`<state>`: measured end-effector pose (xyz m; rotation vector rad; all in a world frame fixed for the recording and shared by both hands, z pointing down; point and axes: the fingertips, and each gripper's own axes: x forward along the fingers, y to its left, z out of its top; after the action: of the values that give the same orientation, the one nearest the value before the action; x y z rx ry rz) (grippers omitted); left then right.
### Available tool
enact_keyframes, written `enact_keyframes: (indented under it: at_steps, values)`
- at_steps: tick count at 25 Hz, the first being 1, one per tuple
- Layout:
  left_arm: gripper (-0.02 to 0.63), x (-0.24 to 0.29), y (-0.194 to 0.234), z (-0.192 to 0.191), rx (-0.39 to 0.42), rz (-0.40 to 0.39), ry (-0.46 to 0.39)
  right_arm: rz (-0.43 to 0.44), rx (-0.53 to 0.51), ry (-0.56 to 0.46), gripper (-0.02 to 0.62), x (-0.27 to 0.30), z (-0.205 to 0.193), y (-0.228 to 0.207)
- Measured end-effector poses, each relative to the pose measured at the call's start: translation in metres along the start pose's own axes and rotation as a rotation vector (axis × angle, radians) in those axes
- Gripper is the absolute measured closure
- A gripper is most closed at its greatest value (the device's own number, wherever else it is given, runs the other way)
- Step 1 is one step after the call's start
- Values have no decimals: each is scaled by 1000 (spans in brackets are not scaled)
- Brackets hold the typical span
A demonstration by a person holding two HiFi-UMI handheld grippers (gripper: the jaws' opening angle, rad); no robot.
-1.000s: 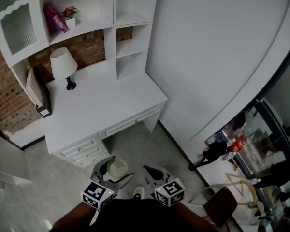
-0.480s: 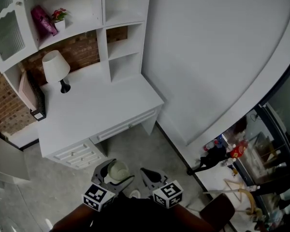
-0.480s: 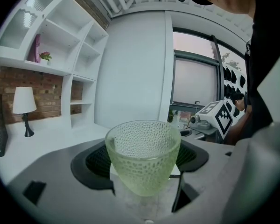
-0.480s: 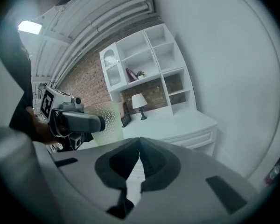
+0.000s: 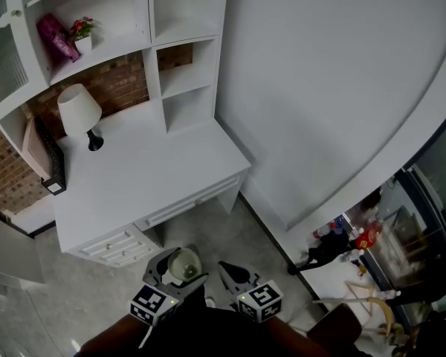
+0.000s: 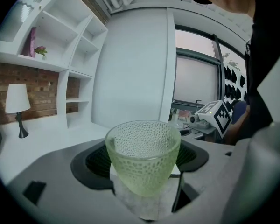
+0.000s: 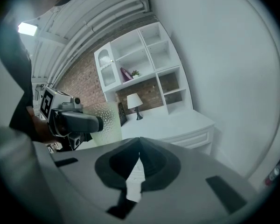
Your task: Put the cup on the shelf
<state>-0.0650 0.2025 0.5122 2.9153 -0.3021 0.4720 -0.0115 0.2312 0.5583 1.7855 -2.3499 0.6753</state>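
- Currently the left hand-held gripper (image 5: 181,268) clamps an upright green dimpled cup (image 6: 143,154) between its jaws.
- Right hand-held gripper (image 7: 139,147): jaws closed together, holding nothing.
- Both hang above the floor (image 5: 67,296), apart from the tabletop (image 5: 149,178) and shelf (image 5: 187,80).

A white lamp (image 5: 79,111) stands at the far left of the white surface (image 5: 152,173), before a brick wall (image 5: 115,86); drawers (image 5: 117,245) sit underneath.

Centre frame, the desk (image 5: 156,173) top lies open, with a lamp (image 5: 80,112) at its upper-left end. Above it the shelf cubbies (image 5: 186,108) stand open; upper left, a plant (image 5: 81,33) and pink bag (image 5: 53,38) crowd one ledge.
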Motion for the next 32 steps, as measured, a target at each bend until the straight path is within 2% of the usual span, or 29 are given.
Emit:
enact_keyframes:
  at_steps: [7,12,18,25,32]
  values:
    - [218,38,25,21,10,-33,-17,-22,-6,26,591,16,8,-29]
    - [218,55,61,25,2,-23,-21,-13,-17,28,591,52,25,-51]
    - [218,78,124,57,-18,8,-48,0,-45,44,591,102,77,-80]
    - [218,106,196,100,-1,6,-85,3,-86,-2,591,167,145,-115]
    - [218,128,262,117,-5,8,-99,-21,-82,7,591,222,173,-141]
